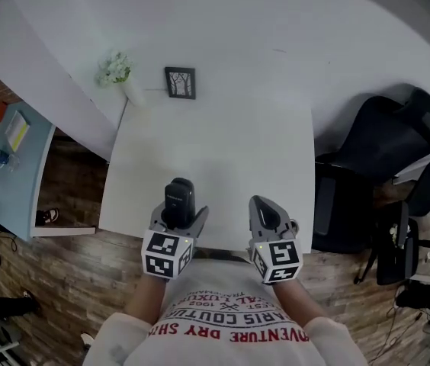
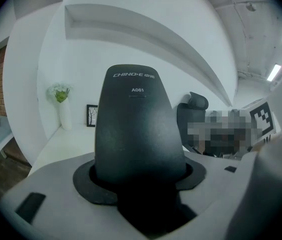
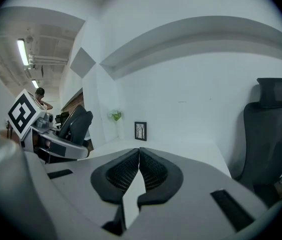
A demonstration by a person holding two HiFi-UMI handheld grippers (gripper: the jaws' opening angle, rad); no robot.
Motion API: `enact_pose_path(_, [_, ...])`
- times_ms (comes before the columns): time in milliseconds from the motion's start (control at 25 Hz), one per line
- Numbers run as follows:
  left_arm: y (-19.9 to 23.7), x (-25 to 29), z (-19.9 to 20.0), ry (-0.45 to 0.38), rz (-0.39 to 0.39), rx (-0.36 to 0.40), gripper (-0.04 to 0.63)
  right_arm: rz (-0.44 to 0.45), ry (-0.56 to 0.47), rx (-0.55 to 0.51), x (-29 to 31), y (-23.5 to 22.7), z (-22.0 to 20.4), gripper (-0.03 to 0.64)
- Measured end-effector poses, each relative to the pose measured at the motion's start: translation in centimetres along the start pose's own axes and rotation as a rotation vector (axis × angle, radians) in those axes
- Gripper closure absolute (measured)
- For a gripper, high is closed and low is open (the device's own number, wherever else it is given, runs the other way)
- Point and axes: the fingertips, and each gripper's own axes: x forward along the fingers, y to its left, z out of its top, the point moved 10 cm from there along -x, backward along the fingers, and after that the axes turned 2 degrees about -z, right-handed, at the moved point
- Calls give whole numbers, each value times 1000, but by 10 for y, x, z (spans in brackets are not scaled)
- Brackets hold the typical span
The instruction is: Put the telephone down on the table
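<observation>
A black telephone handset (image 1: 178,199) stands upright between the jaws of my left gripper (image 1: 177,218), which is shut on it just over the near edge of the white table (image 1: 223,151). In the left gripper view the telephone (image 2: 135,129) fills the middle, and my left gripper (image 2: 140,184) clamps its lower part. My right gripper (image 1: 267,216) hovers at the table's near edge to the right, shut and holding nothing. Its pads (image 3: 153,169) meet in the right gripper view, where my right gripper (image 3: 139,159) points toward the back wall.
At the table's far left stand a white vase of flowers (image 1: 117,75) and a small framed picture (image 1: 180,82). A black office chair (image 1: 367,174) sits right of the table. A light blue desk (image 1: 9,166) is at far left, over a wooden floor.
</observation>
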Motion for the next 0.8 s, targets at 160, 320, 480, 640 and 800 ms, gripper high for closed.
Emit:
enact_pose_path(160, [1, 20, 1, 41, -7, -10, 304, -2, 11, 10, 12, -14, 2, 592])
enact_pose_path(320, [2, 35, -7, 98, -26, -15, 304, -4, 55, 33, 20, -17, -6, 592])
enact_pose_path(480, [13, 49, -20, 148, -32, -30, 304, 13, 101, 42, 32, -10, -17, 592])
enact_pose_path(640, [29, 70, -44, 234, -25, -48, 304, 26, 145, 39, 45, -4, -28, 592])
enact_pose_path(800, [46, 91, -67, 346, -20, -45, 304, 28, 184, 46, 52, 2, -41, 592])
